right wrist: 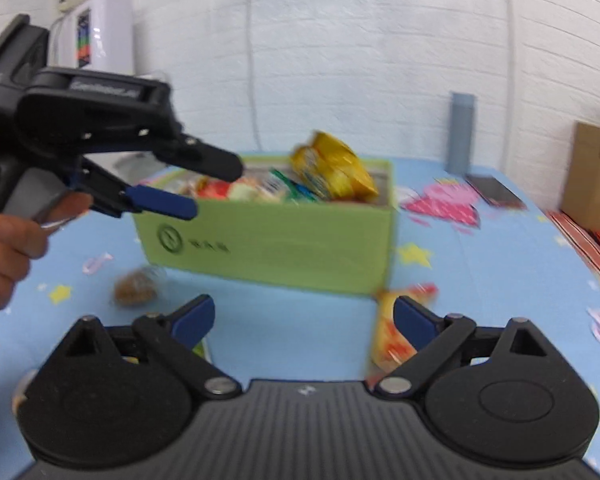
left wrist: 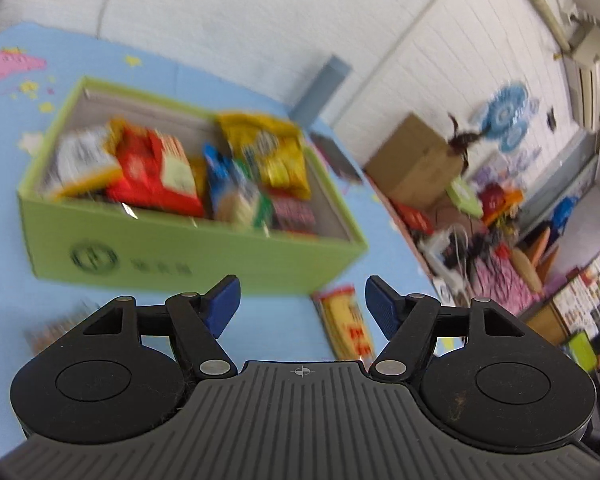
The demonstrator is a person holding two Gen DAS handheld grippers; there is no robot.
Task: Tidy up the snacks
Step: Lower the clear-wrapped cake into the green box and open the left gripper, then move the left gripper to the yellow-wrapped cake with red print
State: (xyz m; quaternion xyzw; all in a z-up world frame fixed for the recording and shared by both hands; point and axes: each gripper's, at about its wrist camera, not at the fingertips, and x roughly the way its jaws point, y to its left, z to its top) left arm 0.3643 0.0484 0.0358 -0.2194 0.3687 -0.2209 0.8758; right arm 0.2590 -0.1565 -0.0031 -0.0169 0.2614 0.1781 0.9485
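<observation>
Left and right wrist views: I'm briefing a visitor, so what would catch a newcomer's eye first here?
The green box crammed with bright snack packets sits mid-table on the blue starry mat. A yellow packet pokes above its rim. Both grippers, left and right, stand open and empty, with a red-and-yellow packet lying loose before the box.

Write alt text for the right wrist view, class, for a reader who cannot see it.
An open right gripper points at a green box full of snack packets on a blue table. The left gripper, held in a hand, reaches in from the left, open and empty. A red and yellow packet and a brown snack lie loose before the box.
</observation>
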